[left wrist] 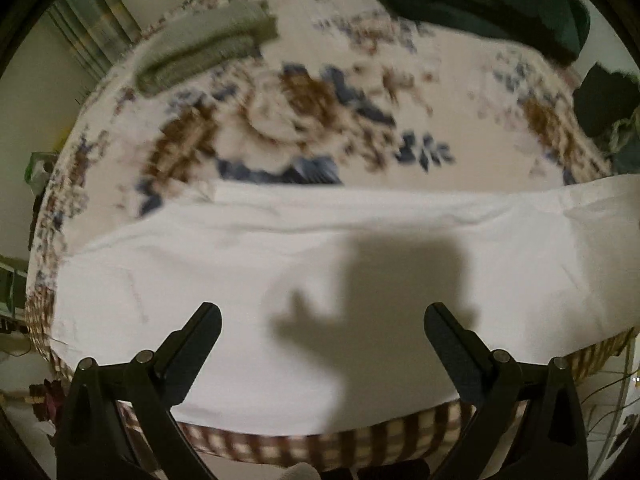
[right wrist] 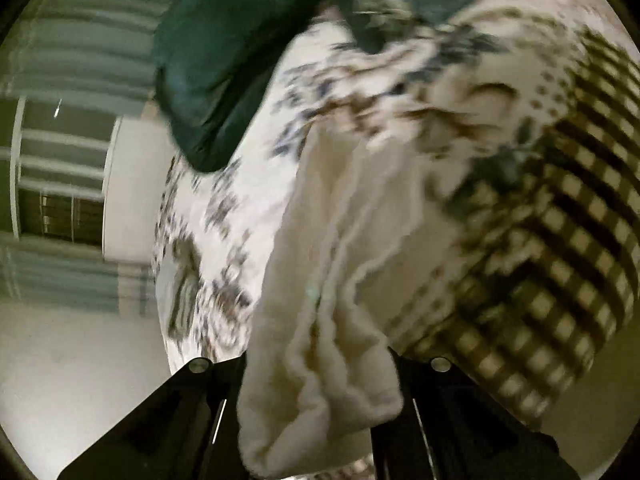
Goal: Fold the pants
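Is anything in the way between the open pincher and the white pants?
No, nothing visible is. The left gripper hangs open right above the white pants, with only its shadow on the cloth. The folded grey garment and dark green clothes lie farther back on the bed.

White pants (left wrist: 280,264); bedspread (left wrist: 320,120) cream w/ brown-blue florals, checked border; dark green, maybe teal, garment (left wrist: 480,4).

- A bedroom in a home — the work surface is a bed (left wrist: 360,92) under a floral sheet with a brown checked border (right wrist: 560,264).
- Clothing lies about: a dark green garment (left wrist: 492,4), a folded grey-green piece (left wrist: 208,56).
- Striped curtains (right wrist: 72,56) hang against a plain wall.
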`<state>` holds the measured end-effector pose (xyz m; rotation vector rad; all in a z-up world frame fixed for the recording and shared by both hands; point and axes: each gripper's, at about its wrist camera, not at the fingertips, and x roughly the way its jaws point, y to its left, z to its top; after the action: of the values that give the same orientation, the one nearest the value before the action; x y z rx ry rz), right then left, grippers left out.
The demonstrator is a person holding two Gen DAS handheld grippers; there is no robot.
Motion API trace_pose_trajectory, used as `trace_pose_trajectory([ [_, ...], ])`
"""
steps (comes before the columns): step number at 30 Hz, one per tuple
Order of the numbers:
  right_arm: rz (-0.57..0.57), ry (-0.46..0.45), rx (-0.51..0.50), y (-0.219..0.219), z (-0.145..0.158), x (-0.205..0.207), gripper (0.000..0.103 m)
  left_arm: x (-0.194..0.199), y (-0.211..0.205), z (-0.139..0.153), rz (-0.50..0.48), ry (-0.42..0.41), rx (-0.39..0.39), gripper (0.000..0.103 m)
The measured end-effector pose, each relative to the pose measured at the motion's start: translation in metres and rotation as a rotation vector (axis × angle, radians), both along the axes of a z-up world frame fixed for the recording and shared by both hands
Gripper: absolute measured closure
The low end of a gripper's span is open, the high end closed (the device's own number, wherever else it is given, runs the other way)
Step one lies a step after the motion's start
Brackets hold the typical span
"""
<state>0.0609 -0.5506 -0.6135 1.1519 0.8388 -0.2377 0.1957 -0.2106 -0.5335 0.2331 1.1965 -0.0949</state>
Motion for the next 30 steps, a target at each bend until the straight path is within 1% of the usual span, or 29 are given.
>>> trace_pose_trajectory([
  [3,0.059,0.004,-0.034,0.046,0.026,0.018,0.097,-0.013,0.035,0.027,0.043,-0.041,-0.024,0.000],
  [6,0.126,0.011,-0.049,0.103,0.042,0.029,0.097,-0.021,0.079,0.042,0.120,-0.041,-0.067,0.000],
  [10,0.236,0.031,-0.037,0.186,0.035,0.045,0.097,-0.035,0.138,0.042,0.217,-0.028,-0.074,0.000],
  [13,0.353,0.059,-0.046,0.256,0.012,0.064,0.097,-0.053,0.180,0.035,0.283,-0.010,-0.055,0.000],
  [15,0.415,0.085,-0.054,0.295,-0.006,0.073,0.097,-0.065,0.209,0.025,0.332,0.010,-0.039,0.000],
  [16,0.458,0.101,-0.068,0.320,-0.017,0.077,0.097,-0.070,0.222,0.020,0.354,0.021,-0.031,0.000],
  [19,0.550,0.152,-0.118,0.376,-0.043,0.082,0.097,-0.086,0.259,0.003,0.427,0.058,-0.014,0.000],
  [22,0.612,0.220,-0.198,0.420,-0.066,0.084,0.097,-0.098,0.286,-0.009,0.487,0.077,-0.006,0.000],
  [25,0.618,0.289,-0.242,0.445,-0.079,0.090,0.096,-0.106,0.308,-0.020,0.543,0.102,-0.017,0.000],
  [26,0.615,0.307,-0.249,0.449,-0.081,0.094,0.093,-0.108,0.314,-0.023,0.560,0.108,-0.024,0.000],
  [27,0.608,0.336,-0.237,0.453,-0.085,0.097,0.087,-0.109,0.321,-0.026,0.580,0.110,-0.028,0.000],
  [28,0.614,0.363,-0.196,0.459,-0.088,0.100,0.069,-0.110,0.326,-0.028,0.597,0.111,-0.033,0.000],
  [30,0.627,0.360,-0.115,0.469,-0.084,0.105,0.049,-0.110,0.339,-0.032,0.638,0.116,-0.053,0.000],
])
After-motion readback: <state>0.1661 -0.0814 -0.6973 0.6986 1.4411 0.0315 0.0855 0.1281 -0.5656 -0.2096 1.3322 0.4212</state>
